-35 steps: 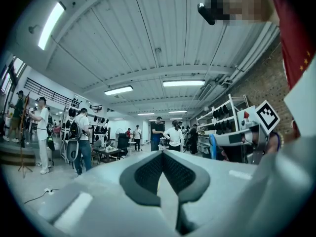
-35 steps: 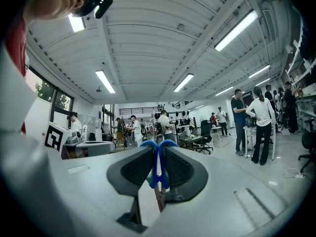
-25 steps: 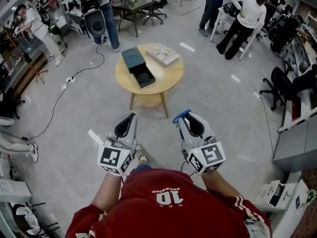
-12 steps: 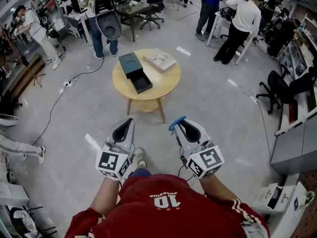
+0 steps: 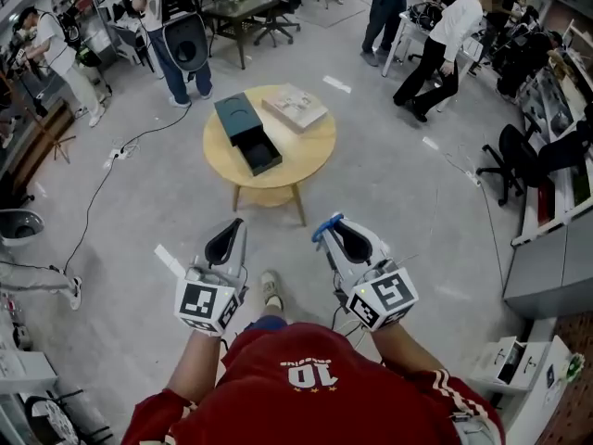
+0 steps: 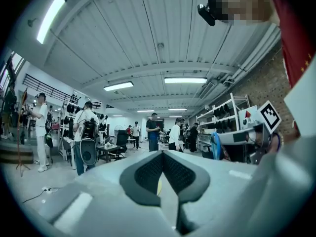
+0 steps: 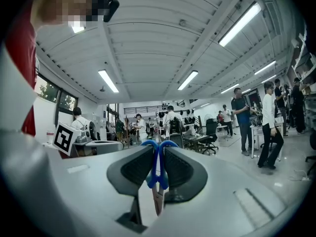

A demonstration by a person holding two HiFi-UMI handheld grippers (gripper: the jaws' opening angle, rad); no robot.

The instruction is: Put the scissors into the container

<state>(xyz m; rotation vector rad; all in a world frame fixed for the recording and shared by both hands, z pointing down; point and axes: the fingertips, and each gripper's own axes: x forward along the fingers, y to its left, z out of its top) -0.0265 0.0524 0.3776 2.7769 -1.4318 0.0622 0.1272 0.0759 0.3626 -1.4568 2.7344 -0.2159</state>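
The fingers [image 7: 134, 168] of the right gripper [image 5: 330, 228] remain clamped on the blue handles of the scissors [image 7: 158, 176]. The left gripper [image 5: 233, 230] has its fingers together on nothing. Over the last second little changed but our footing: a shoe [image 5: 270, 290] now shows between the grippers, and the round bench [image 5: 310, 156] has drifted slightly leftward. We judge we are still walking in. The container [image 5: 246, 133], seemingly a dark box with its drawer open, sits on the bench's left side, well apart from the scissors.

The only thing I can read from here is the white number 10 on the red shirt [image 5: 306, 375], upside down in my head view
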